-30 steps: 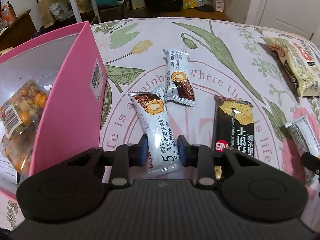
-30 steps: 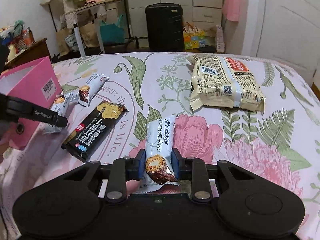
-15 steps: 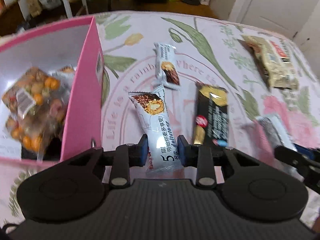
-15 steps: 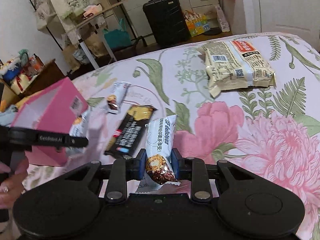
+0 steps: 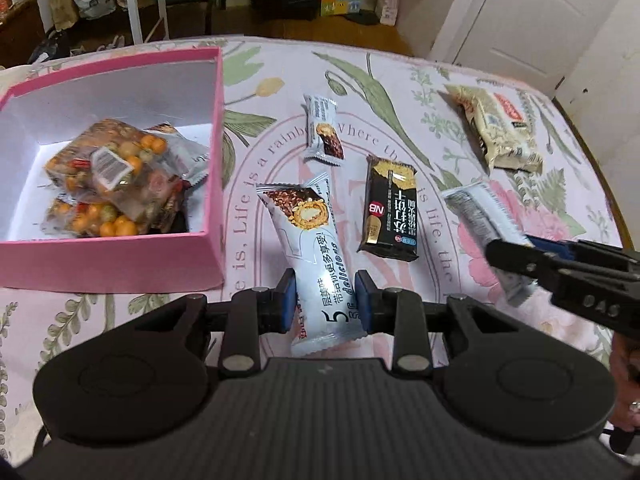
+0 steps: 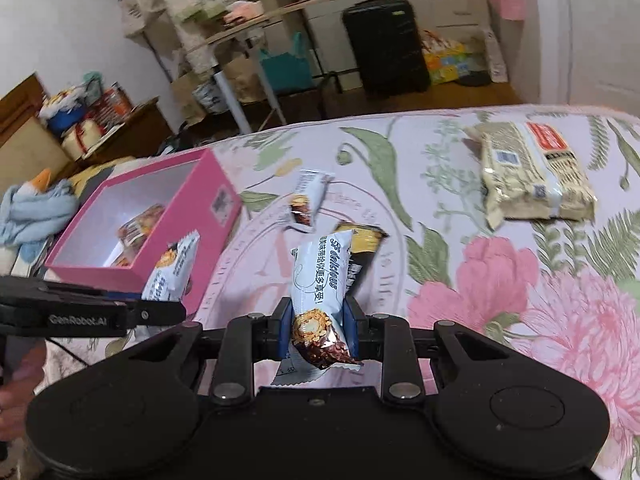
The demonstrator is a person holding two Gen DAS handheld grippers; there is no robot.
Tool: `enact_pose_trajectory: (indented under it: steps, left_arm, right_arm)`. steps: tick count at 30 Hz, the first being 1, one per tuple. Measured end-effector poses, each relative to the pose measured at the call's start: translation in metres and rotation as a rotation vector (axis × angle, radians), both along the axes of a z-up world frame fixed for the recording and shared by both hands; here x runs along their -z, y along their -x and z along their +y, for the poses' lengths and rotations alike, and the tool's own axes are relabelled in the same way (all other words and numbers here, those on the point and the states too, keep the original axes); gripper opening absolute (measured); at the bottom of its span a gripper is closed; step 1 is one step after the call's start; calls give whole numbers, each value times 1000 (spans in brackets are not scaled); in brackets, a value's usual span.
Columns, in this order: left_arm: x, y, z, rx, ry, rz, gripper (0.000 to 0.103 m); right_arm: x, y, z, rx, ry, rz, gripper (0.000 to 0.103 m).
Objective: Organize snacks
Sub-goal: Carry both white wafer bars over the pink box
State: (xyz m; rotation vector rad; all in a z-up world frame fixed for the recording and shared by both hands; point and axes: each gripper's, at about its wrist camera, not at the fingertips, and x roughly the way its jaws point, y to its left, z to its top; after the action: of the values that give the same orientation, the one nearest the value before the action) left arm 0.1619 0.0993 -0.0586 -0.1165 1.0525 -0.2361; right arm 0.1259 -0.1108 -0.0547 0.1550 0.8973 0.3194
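Cluttered room behind, dark suitcase (image 6: 384, 46) and shelving against the far wall; the work surface is a floral cloth (image 5: 400, 92) with printed lettering. Landmark: the pink box (image 5: 208, 184), open-topped, holding bags of mixed nuts (image 5: 108, 176). The left gripper (image 5: 325, 306) is clamped on a pale blue snack bar (image 5: 310, 248), held clear of the cloth just right of the box's near right corner; the bar's long axis runs straight out along the fingers, far end tipped slightly toward the box. The right gripper (image 6: 316, 326) is likewise clamped on a second pale blue bar (image 6: 320, 280), same lengthwise hold, well right of the box. Lying on the cloth right of the box: a third small bar (image 5: 322, 136), a black biscuit pack (image 5: 390, 208), and farthest off a cream packet (image 5: 496, 132). Judgement: the left gripper is the nearer one to the box, whose opening lies to its left and a little ahead; a short leftward carry over the box's right wall should put its bar over the opening first. The right bar has more cloth to cross.
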Motion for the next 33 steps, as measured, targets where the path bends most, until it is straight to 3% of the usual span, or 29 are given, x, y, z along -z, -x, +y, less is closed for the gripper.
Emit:
enact_pose_trajectory:
  steps: [13, 19, 25, 29, 33]
  left_arm:
    - [-24, 13, 33, -57, 13, -36, 30]
    - [-53, 17, 59, -111, -9, -98, 30]
    - [-71, 14, 108, -248, -22, -136, 30]
    - [-67, 4, 145, -355, -45, -126, 30]
    - [-52, -6, 178, -463, -41, -93, 30]
  right_arm:
    - [-12, -2, 24, -40, 48, -23, 31]
    - [-46, -8, 58, -194, 98, -110, 31]
    - [-72, -29, 109, -412, 101, -198, 31]
    - [-72, -46, 153, -565, 78, -225, 31]
    - [-55, -64, 194, -668, 49, -198, 31]
